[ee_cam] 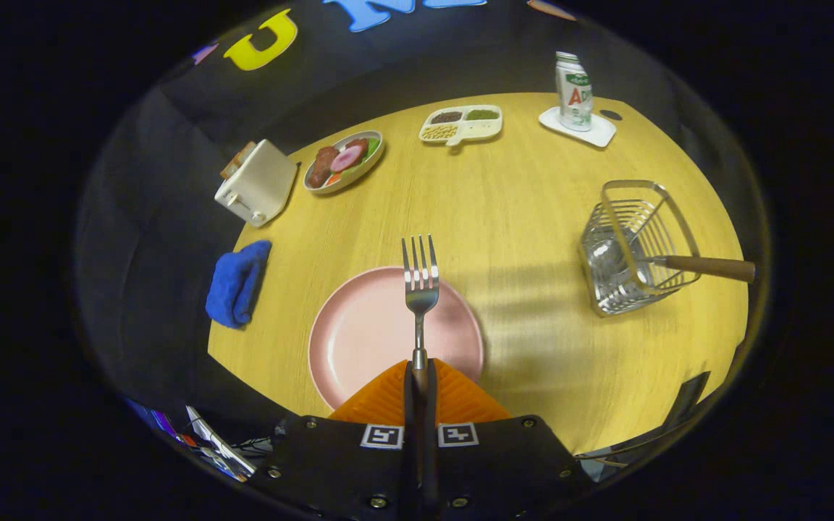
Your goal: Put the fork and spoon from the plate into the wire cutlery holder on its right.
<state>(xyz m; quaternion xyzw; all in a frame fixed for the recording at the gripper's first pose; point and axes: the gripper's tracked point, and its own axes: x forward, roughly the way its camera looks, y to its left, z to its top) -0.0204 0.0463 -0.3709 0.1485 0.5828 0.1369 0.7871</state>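
Observation:
My gripper (420, 376) is shut on the fork (420, 286), whose handle runs between the two fingers while its tines point forward above the pink plate (366, 333). The plate lies just ahead of the fingers with nothing else on it that I can see. To the right stands the wire cutlery holder (630, 246). A spoon with a wooden handle (706, 266) rests in the holder, bowl down inside, handle sticking out over the rim to the right.
A blue cloth (237, 284) lies left of the plate at the table edge. Farther back are a white toaster (258, 182), a plate of food (343, 161), a divided snack tray (460, 123) and a carton on a white coaster (576, 94).

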